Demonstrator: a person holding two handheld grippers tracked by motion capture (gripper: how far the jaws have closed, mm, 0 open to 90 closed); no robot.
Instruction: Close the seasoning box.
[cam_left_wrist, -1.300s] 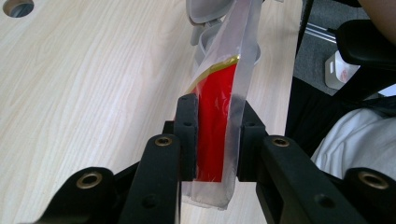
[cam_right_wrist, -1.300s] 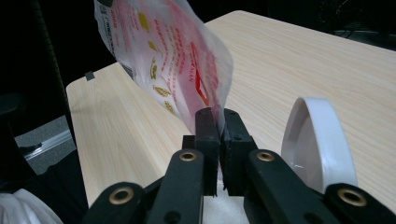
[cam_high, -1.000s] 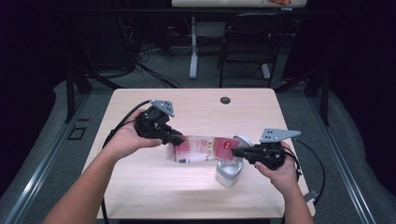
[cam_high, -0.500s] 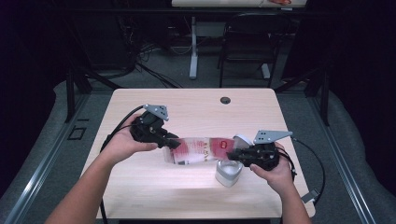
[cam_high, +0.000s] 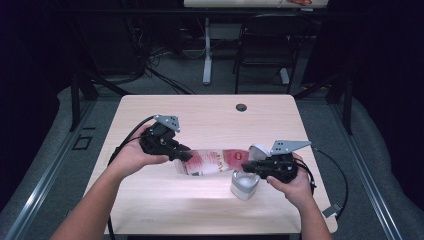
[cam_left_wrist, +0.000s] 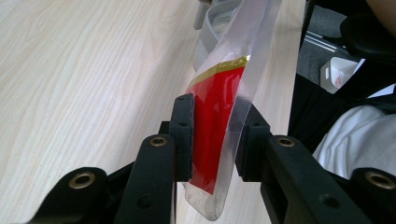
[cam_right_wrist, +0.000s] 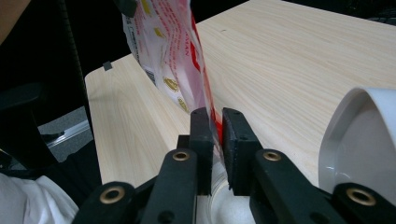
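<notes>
A clear plastic bag (cam_high: 215, 161) with red and white print hangs stretched between my two grippers, just above the table (cam_high: 210, 120). My left gripper (cam_high: 187, 156) holds its left end. In the left gripper view the pads press on the bag's red part (cam_left_wrist: 224, 79), and those jaws (cam_left_wrist: 217, 114) have just been opening a little. My right gripper (cam_high: 246, 167) pinches the bag's right edge (cam_right_wrist: 163, 46); its jaws (cam_right_wrist: 216, 114) have just been closing, with the film between them. A small white container (cam_high: 244, 186) stands under the right gripper, its lid (cam_right_wrist: 364, 140) open.
A round cable hole (cam_high: 241, 107) sits near the table's far edge. Cables trail from both grippers over the table's left and right sides. A chair (cam_high: 265, 55) and a desk leg (cam_high: 206, 50) stand beyond the table on the dark floor.
Both grippers and the bag between them have shifted slightly toward the near edge. The container has stayed where it was.
</notes>
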